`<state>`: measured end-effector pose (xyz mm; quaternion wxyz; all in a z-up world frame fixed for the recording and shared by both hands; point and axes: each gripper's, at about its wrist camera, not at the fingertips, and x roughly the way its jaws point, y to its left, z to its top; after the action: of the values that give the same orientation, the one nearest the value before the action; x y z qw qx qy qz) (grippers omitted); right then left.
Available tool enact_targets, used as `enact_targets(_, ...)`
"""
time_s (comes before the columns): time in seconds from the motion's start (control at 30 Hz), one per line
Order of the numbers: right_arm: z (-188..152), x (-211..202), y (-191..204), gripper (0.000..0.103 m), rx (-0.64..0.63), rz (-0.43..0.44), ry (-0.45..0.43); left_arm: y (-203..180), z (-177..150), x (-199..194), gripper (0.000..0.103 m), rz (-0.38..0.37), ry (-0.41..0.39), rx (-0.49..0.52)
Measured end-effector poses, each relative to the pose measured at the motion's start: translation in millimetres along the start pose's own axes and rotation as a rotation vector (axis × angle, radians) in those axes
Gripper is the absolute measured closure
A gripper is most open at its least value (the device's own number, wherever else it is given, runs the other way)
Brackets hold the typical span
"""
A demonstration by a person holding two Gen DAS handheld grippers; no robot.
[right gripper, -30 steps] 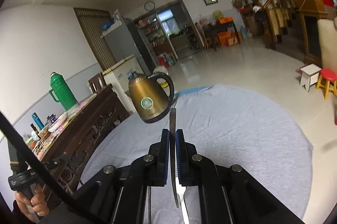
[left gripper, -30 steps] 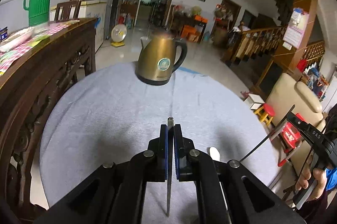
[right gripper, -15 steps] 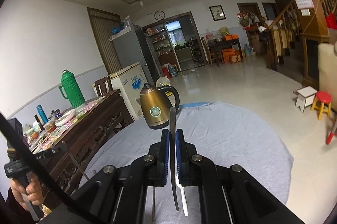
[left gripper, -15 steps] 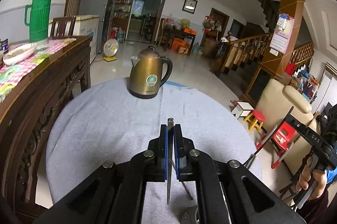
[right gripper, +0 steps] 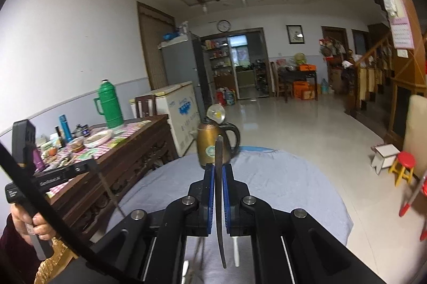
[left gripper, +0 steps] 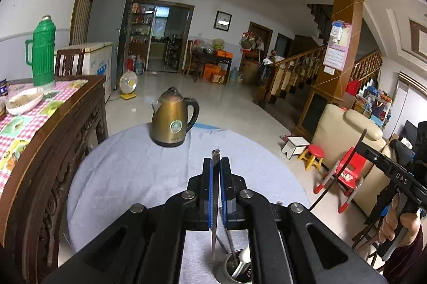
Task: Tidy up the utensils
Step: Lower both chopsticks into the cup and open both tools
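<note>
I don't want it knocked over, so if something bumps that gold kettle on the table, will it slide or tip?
The kettle looks metal with a wide base and narrower top, so it probably resists tipping. It stands on a cloth-covered table, so it would likely drag rather than slide freely. Whether it holds water cannot be seen.

"DAS" on right hand-held gripper (left gripper: 400, 176).

Open grey tablecloth (left gripper: 128, 177) is seen ahead of both grippers. The way is blocked only at the far edge by the brass kettle (left gripper: 170, 123), and at the left by the carved wooden sideboard (left gripper: 53, 150).
</note>
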<state>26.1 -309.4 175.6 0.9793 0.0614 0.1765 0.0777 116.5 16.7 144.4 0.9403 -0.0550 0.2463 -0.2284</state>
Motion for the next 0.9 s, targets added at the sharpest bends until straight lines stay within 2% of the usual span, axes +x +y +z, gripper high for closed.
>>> enact_targets(0.17,6,-15,26,0.096,-0.023,0.065,-0.005,-17,9,-23,0.098,-0.034,-0.038,0.02)
enact_targets(0.33,-9,-5,53,0.096,-0.039,0.118,0.04,-29,4,-30,0.098,-0.053,-0.042,0.027)
enact_targets(0.57,-49,19,67,0.096,-0.031,0.149,0.12,-26,-26,-12,0.098,-0.061,0.002,-0.013)
enact_targets(0.9,-94,44,57,0.096,0.024,0.14,0.2,-22,-71,20,0.098,-0.031,0.09,-0.068)
